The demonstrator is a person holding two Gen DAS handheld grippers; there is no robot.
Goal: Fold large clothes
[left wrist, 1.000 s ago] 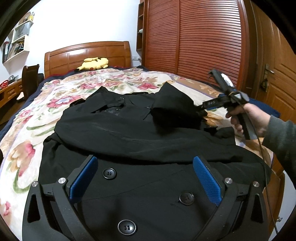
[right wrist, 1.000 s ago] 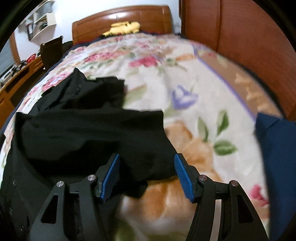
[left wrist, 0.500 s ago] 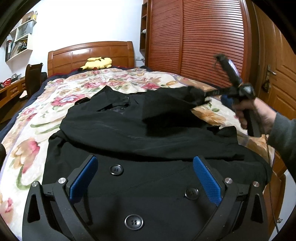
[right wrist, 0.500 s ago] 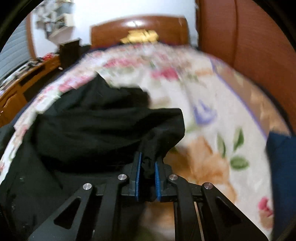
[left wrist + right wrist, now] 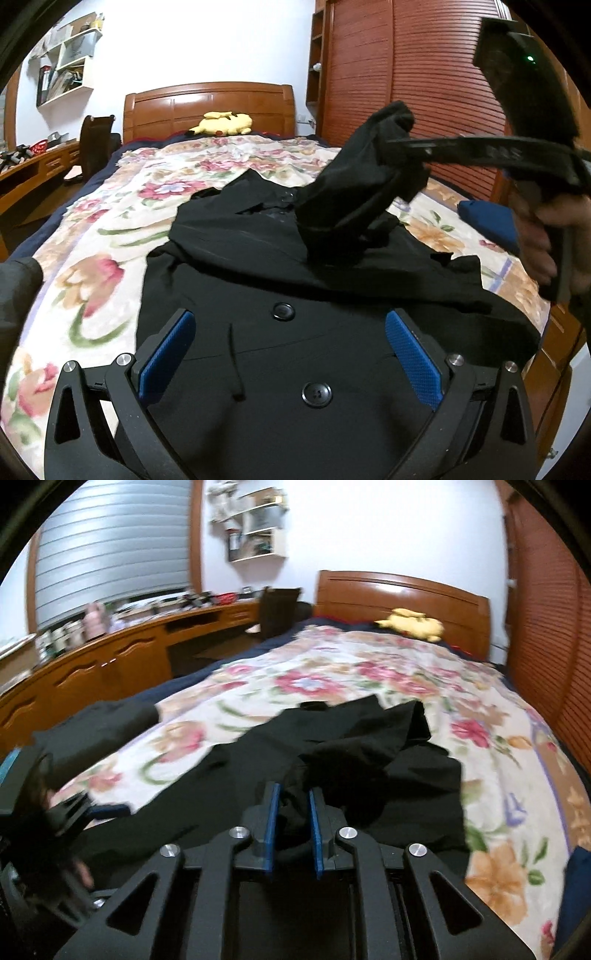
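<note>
Pinching the black coat's sleeve (image 5: 354,184), your right gripper (image 5: 292,823) lifts it above the coat (image 5: 295,362) | coat spread on the bed (image 5: 110,229) | left gripper (image 5: 291,354) spread wide over the buttoned front.

A bed (image 5: 92,236) with a floral cover bears a black coat (image 5: 332,354); beyond it, a yellow plush (image 5: 223,123) lies by the headboard (image 5: 207,107).

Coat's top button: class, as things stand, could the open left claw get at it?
Probably yes. The left claw hangs open over the coat, the top button lies uncovered just ahead, and the right claw holds the sleeve raised farther back.
</note>
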